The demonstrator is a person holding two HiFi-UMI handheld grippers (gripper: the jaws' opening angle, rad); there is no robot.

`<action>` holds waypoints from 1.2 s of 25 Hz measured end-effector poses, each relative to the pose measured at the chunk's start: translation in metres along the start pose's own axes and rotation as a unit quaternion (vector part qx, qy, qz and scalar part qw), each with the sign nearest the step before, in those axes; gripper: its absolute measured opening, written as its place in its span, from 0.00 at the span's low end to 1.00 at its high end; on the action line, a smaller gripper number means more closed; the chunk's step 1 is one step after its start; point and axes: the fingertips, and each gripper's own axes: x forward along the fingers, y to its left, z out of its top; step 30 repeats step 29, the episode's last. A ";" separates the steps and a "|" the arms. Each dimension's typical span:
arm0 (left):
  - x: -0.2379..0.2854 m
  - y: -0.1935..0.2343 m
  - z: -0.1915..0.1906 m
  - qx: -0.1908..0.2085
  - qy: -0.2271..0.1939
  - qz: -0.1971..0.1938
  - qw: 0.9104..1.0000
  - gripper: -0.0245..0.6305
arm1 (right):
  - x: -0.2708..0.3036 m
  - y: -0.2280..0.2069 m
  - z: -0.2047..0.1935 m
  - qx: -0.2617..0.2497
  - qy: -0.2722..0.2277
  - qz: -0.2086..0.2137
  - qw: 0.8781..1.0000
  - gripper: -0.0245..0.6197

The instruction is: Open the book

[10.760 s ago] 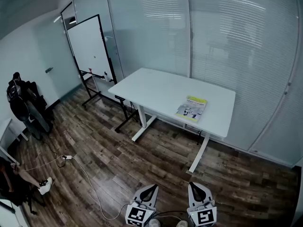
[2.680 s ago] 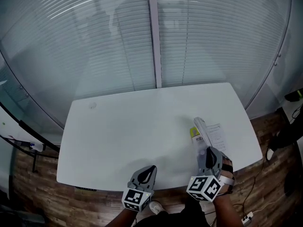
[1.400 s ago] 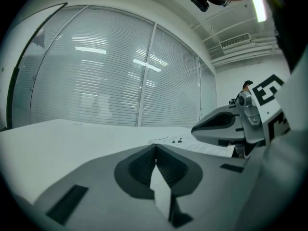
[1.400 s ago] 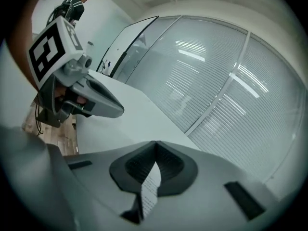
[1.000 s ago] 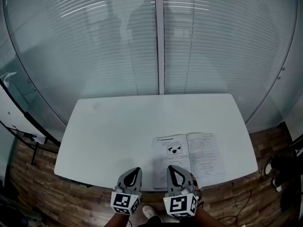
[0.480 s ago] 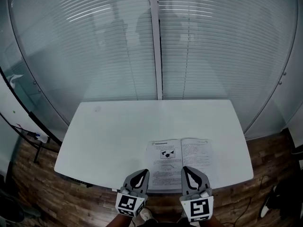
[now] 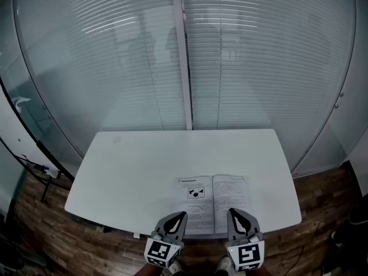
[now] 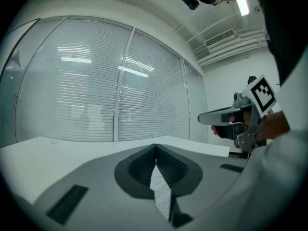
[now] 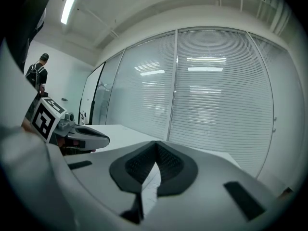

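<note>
The book lies open and flat on the white table, close to the near edge, with printed pages facing up. My left gripper is shut and hovers at the book's near left corner. My right gripper is shut too, over the book's near right part. Neither holds anything. In the left gripper view the left gripper has its pads meeting, and a strip of page shows below them. The right gripper view shows the right gripper the same way.
A glass wall with blinds stands right behind the table. Wooden floor surrounds it, with a black stand at the left. Each gripper shows in the other's view: the right gripper and the left gripper.
The book went from half-lifted cover to lying open. Over the last second both shut grippers drew back toward the table's near edge and rose a little.
</note>
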 end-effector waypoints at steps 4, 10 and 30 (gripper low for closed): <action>0.006 -0.008 0.003 0.003 -0.004 -0.002 1.000 0.06 | -0.002 -0.013 -0.010 0.003 -0.001 -0.008 1.000 0.05; 0.012 -0.014 0.010 0.020 -0.007 -0.004 1.000 0.06 | -0.002 -0.024 0.000 -0.012 0.014 -0.001 1.000 0.05; 0.008 0.000 0.002 0.016 0.001 0.022 1.000 0.06 | 0.015 -0.024 -0.023 0.004 0.014 -0.005 1.000 0.05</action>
